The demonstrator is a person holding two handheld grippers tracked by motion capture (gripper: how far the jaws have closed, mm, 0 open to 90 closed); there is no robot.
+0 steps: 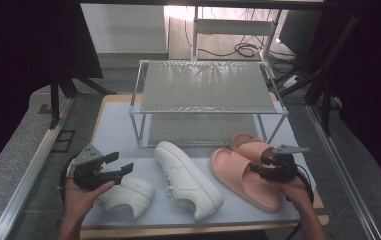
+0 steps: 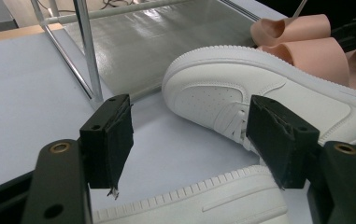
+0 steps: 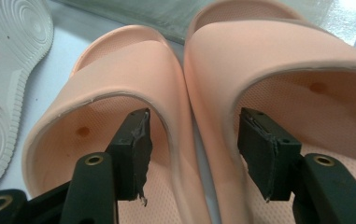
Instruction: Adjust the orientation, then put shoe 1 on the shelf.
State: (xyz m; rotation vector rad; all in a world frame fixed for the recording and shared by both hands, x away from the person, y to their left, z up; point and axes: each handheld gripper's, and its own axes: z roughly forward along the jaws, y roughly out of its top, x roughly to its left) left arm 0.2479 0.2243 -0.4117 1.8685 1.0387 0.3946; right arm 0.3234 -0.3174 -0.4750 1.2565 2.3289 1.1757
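L gripper (image 1: 120, 164) jaws wide, over sneaker (image 1: 126, 195) at 7 o'clock | R gripper (image 3: 192, 140) jaws wide, straddling inner walls of both slides (image 1: 248, 170) at 4 o'clock | rack (image 1: 205, 90) at 12

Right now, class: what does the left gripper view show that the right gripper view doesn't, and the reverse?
Left gripper view: the left gripper, jaws open, above a white sneaker's sole edge, and the metal rack leg.
Right gripper view: the right gripper, one jaw inside each strap opening, and a sneaker's tread.
Both: the pink slides and the pale mat.
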